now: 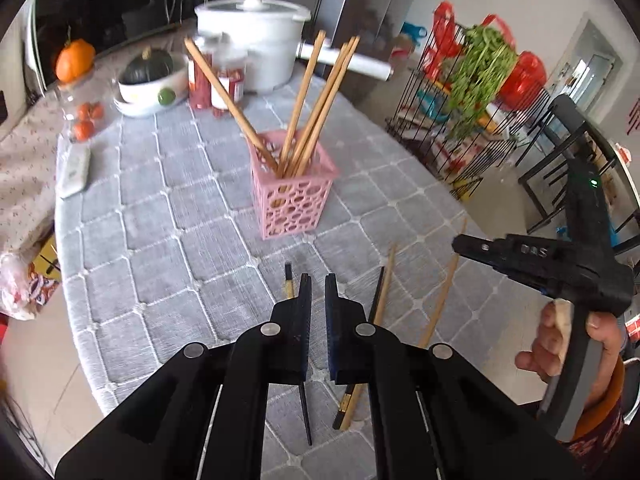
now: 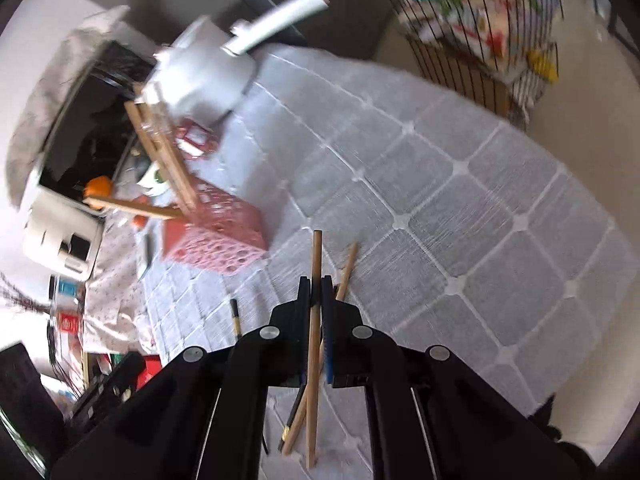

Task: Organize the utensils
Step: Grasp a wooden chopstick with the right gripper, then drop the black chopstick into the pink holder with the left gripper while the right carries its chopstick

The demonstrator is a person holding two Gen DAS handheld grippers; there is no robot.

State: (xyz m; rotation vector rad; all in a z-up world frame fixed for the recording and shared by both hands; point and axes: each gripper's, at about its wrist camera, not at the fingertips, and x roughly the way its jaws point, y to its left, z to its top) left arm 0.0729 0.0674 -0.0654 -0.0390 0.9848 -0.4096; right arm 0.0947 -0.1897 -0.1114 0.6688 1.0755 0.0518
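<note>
A pink perforated basket (image 1: 294, 196) stands on the grey quilted table cloth (image 1: 180, 240) with several wooden chopsticks (image 1: 308, 108) upright in it. My left gripper (image 1: 319, 284) hovers over the near table, shut with nothing between its fingers. Beneath it lie a black chopstick (image 1: 289, 280), another black one (image 1: 378, 292) and a wooden one (image 1: 386, 280). My right gripper (image 2: 316, 284) is shut on a wooden chopstick (image 2: 316, 260), lifted above the cloth to the right of the basket (image 2: 224, 240). Another wooden chopstick (image 2: 348, 268) lies under it. The left wrist view shows the right gripper (image 1: 460, 245) at the right, in a person's hand.
A white pot (image 1: 256, 36), red jars (image 1: 216, 80), a bowl with a squash (image 1: 152, 80) and a remote (image 1: 74, 172) crowd the far and left table. Beyond the table's right edge stand a wire rack with greens (image 1: 472, 92) and a black chair (image 1: 568, 160).
</note>
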